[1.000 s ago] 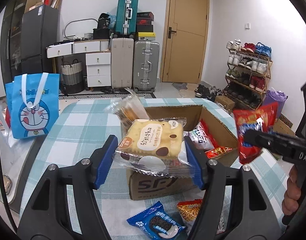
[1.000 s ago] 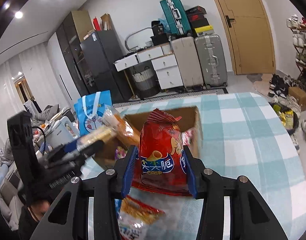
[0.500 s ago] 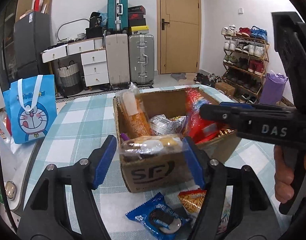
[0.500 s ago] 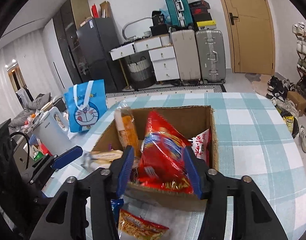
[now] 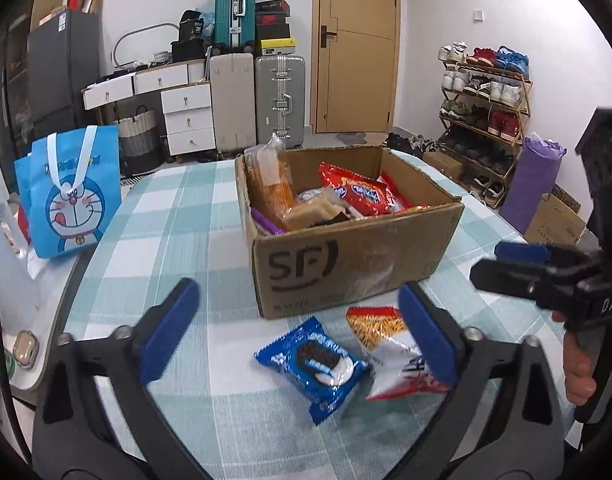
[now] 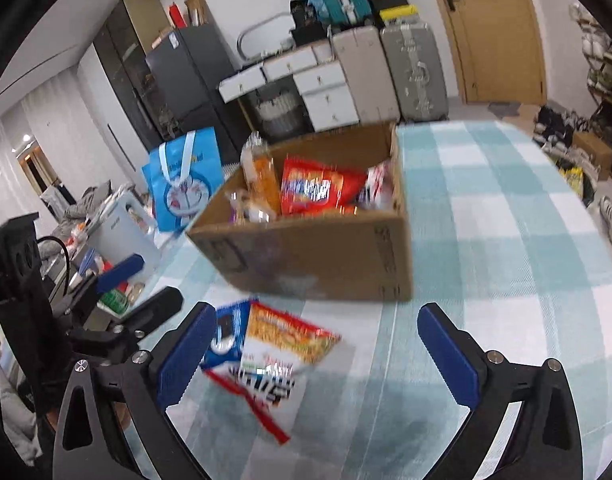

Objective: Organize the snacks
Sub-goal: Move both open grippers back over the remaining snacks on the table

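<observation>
Both tools, left tool (image 5: 294,330) & right tool (image 6: 317,354), just been opening, now spread, empty; I'm eyeing blue crinkly cookie packet (image 5: 311,362) between left's pads: light, slippery, crushable, so pinching across its middle.

You stand in a home entry room: wooden door (image 5: 353,46); loaded shoe rack (image 5: 483,92); stacked suitcases (image 5: 258,100); white drawers (image 5: 186,116); checked-cloth table (image 5: 178,216).

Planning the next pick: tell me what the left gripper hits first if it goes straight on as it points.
Likely the blue cookie pack on the table, lying between the open left gripper's fingers; the box is beyond it. Depth is uncertain.
</observation>
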A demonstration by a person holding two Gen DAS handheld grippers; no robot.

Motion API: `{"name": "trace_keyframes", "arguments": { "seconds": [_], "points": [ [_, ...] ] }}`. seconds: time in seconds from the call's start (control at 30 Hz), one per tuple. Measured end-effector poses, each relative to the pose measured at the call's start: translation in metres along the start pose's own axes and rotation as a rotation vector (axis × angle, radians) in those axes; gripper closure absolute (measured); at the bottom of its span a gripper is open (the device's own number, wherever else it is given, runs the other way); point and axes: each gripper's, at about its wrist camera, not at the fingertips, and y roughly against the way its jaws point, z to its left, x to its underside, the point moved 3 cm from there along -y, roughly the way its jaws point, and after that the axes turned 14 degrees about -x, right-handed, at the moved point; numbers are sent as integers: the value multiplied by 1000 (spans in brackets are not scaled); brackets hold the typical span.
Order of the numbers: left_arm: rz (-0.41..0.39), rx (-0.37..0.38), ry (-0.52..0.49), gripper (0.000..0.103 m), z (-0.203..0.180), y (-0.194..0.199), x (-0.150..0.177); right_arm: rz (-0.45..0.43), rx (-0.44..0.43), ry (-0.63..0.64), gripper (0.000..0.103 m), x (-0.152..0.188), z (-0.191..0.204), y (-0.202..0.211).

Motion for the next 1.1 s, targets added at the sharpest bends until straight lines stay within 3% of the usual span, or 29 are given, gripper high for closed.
{"name": "trace_keyframes", "arguments": {
  "seconds": [0.3,0.57,0.8,1.1],
  "points": [
    [40,-39,-8,1,12,7,29,66,-10,-44,1,19,-1,-25],
    [92,-56,15,1,24,-7,34,124,14,-39,1,32,4,-55],
    [116,-65,42,1,33,-17,33,165,71,-12,1,43,6,-78],
    [140,-64,18,1,28,-26,37,192,149,14,1,41,-2,-77]
  ]
}}
